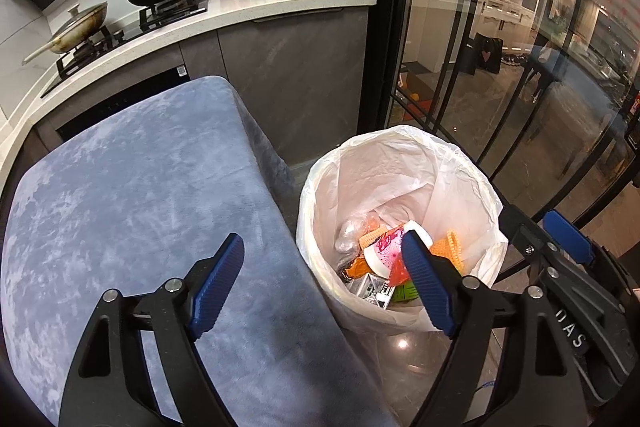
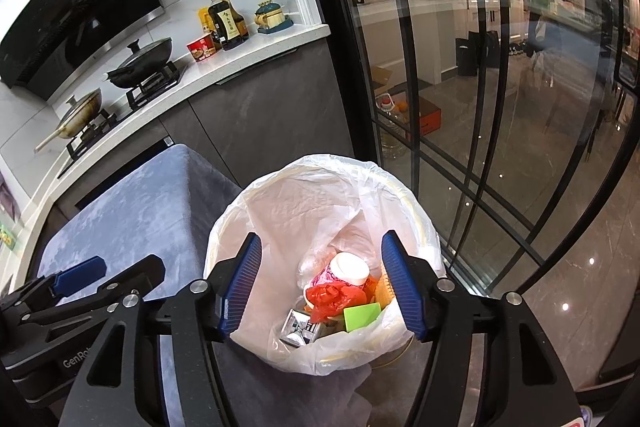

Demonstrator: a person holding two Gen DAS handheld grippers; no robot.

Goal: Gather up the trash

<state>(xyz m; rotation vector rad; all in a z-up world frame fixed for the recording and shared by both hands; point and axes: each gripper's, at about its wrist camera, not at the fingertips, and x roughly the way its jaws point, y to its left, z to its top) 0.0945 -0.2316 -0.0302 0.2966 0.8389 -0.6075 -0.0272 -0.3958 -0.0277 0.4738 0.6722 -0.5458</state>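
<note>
A lined trash bin (image 2: 320, 267) stands on the glossy floor (image 2: 520, 227), touching the blue velvet-covered table (image 1: 140, 187), glass doors (image 2: 460, 67) behind. Both grippers, left (image 1: 320, 283) and right (image 2: 320, 283), gape wide, empty, above its wrappers (image 2: 332, 297).

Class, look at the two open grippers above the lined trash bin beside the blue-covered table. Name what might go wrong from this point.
1. The right gripper hangs over the trash bin with empty jaws; a blue finger could snag the thin white liner and pull it off the rim.
2. Trash is piled high, the white-capped bottle on top; further items might roll out.
3. The left gripper straddles the edge of the table and could bump the bin.
</note>
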